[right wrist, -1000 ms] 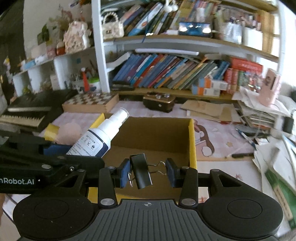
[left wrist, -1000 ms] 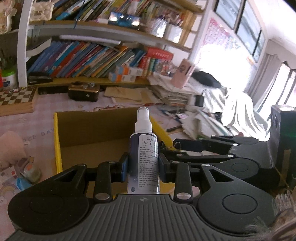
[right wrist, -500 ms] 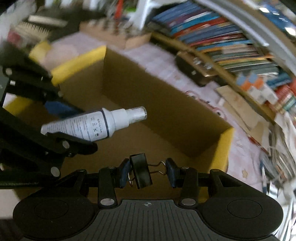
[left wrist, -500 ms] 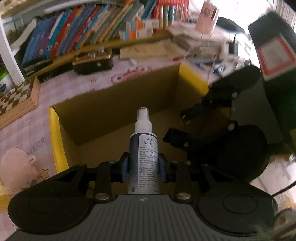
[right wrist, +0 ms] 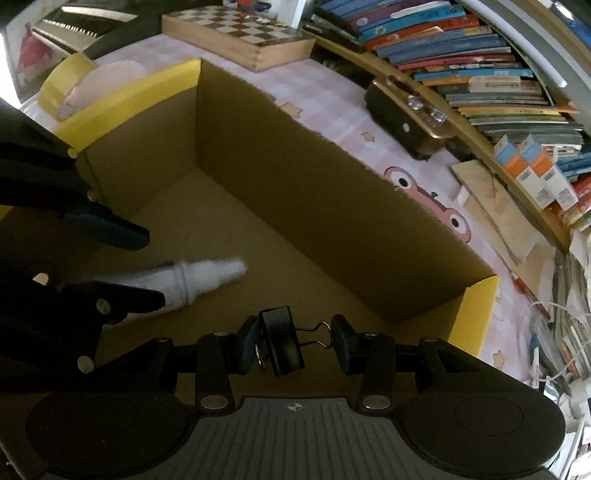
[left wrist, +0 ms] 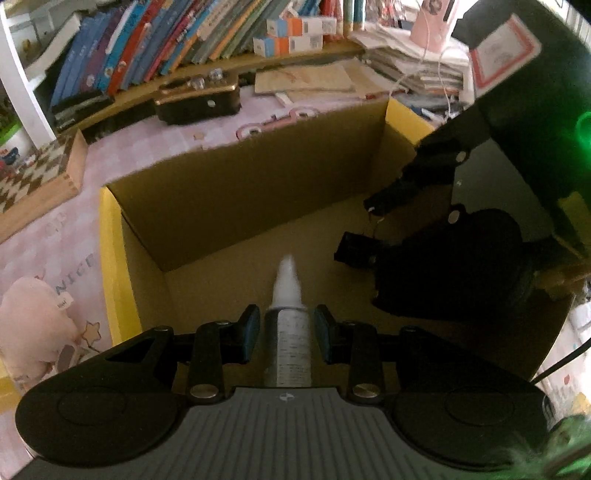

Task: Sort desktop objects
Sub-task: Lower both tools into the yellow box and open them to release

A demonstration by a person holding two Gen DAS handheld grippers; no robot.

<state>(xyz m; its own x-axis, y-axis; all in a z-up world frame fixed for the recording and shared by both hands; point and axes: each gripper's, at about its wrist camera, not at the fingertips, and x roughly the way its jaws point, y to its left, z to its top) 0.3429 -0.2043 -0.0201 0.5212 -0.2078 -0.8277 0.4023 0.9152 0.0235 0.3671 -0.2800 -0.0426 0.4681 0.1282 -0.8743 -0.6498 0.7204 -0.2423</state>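
Both tools tilt steeply down into the box (left wrist: 236,206).

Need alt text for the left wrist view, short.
Spray bottle between the left gripper's jaws, which have just been opening and no longer press it, above an open cardboard box; right gripper alongside holds a black binder clip.

The cardboard box (right wrist: 332,206) stands on the surface (right wrist: 332,107). Behind it lie the chessboard (right wrist: 240,33) and the bookshelf (right wrist: 461,48). The spray bottle (right wrist: 199,278) and binder clip (right wrist: 280,345) are over the box's inside.
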